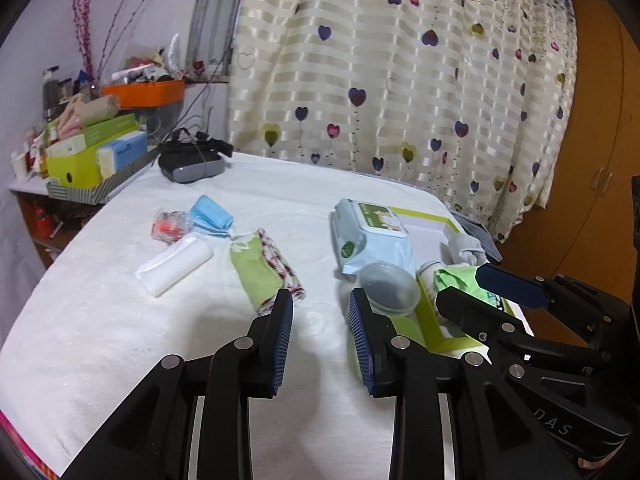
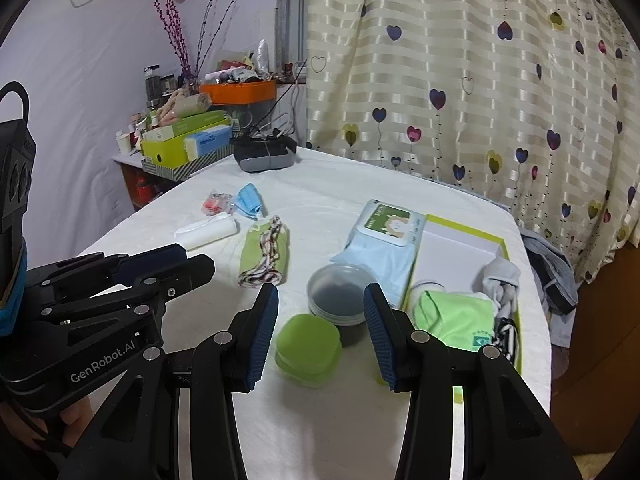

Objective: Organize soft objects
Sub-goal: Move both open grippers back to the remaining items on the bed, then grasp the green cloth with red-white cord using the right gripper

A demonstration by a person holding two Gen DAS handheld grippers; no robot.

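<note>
Lying loose on the white tablecloth (image 2: 320,420) are the soft things not yet sorted: a green cloth with a striped cord (image 2: 266,254), a white roll (image 2: 208,230), a blue mask (image 2: 250,200) and a small orange packet (image 2: 212,204), all well apart from the green-rimmed box (image 2: 502,242) at the right, where a light green cloth (image 2: 452,320) and a grey sock (image 2: 500,276) already sit. Both tools are empty, so this looks like the gap between one drop and the next pick. The right gripper (image 2: 320,332) hovers with jaws apart above a green lidded tub (image 2: 310,348) and a clear bowl (image 2: 340,294); the left gripper (image 1: 320,340) is likewise spread, near the green cloth. A sensible next move is closing the left one on that cloth, then carrying it past the wipes pack (image 2: 384,240) into the box.
</note>
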